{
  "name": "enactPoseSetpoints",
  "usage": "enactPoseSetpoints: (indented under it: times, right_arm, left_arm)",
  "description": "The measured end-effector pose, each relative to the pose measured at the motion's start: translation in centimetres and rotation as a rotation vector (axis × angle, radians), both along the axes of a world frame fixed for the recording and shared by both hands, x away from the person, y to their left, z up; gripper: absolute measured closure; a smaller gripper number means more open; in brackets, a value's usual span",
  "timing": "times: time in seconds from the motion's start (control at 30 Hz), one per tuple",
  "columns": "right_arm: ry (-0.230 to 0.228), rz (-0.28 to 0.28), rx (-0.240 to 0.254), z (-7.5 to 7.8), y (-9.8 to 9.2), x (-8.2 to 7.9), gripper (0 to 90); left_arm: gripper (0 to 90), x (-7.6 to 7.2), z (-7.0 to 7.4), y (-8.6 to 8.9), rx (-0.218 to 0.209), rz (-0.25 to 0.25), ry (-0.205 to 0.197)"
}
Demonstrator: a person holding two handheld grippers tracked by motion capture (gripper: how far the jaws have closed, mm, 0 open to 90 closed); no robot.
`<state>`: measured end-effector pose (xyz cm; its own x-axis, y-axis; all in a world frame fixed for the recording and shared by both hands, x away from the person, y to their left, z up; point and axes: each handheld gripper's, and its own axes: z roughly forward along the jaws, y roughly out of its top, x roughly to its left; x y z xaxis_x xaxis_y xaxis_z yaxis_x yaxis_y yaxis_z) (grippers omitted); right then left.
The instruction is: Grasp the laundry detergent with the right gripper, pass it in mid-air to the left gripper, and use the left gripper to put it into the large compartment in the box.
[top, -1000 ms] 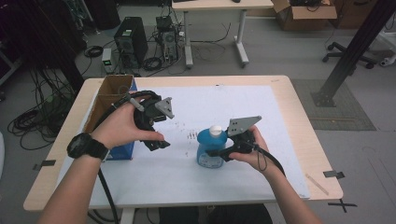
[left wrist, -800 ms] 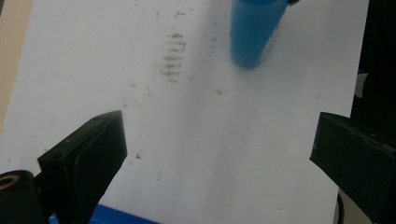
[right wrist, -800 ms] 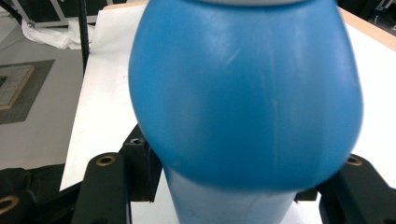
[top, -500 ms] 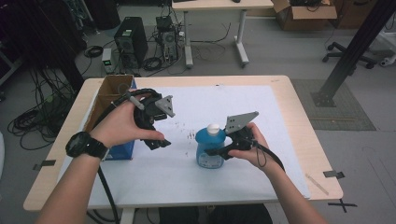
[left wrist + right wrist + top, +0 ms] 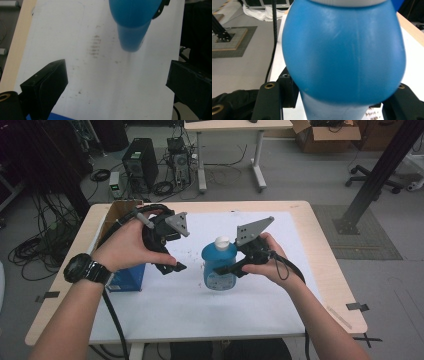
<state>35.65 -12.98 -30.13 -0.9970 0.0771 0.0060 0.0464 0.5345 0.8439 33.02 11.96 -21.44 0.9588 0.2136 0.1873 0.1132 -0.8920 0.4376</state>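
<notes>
Your right gripper (image 5: 231, 268) is clenched on the blue bottle (image 5: 219, 266), jaws seated on the narrower lower body under the bulge (the right gripper view shows the pads pressed to either side). The bottle stands upright near the middle of the white sheet (image 5: 280, 300) covering the tabletop (image 5: 325, 235), its white cap (image 5: 222, 241) on top; it looks to be at or just off the surface. Your left gripper (image 5: 172, 265) hangs released, jaws wide and holding nothing, just left of the bottle.

To carry this step well, keep the bottle vertical and the grip below the bulge, so the shoulder cannot slide down through the jaws. Bring the left gripper square to the cap or body before closing, and avoid squeezing the soft wall.

Not verifiable: whether the base touches the sheet, whether the cap is screwed tight, and how full the bottle is. The blue box (image 5: 126, 277) and the cardboard box (image 5: 116, 215) at the left edge are largely masked by your left hand (image 5: 125, 247).
</notes>
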Motion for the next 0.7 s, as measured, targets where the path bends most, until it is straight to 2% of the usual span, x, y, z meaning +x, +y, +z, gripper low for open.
enactPoseSetpoints:
  times: [0.13, 0.27, 0.37, 0.47, 0.7]
  right_arm:
    - [0.001, 0.021, 0.001, 0.7, 0.7, -0.1, 42.3]
    - [0.000, 0.028, -0.002, 1.1, 1.2, -0.1, 42.2]
    - [-0.005, 0.036, 0.000, 1.2, 1.5, -0.3, 42.2]
    - [0.001, 0.047, 0.001, 1.2, 1.9, -0.4, 42.2]
    - [-0.004, 0.056, -0.005, 1.4, 2.5, -0.6, 42.3]
  left_arm:
    - [3.9, 0.0, 1.2, -0.7, -0.018, -0.011, 0.000]
    - [3.9, -0.1, 2.3, -1.5, -0.015, -0.021, 0.000]
    - [3.8, 0.0, 2.9, -2.1, -0.016, -0.033, 0.018]
    - [3.5, 0.0, 3.2, -2.8, -0.021, -0.037, 0.033]
    - [5.6, 0.1, 3.0, -4.6, -0.002, -0.031, 0.061]
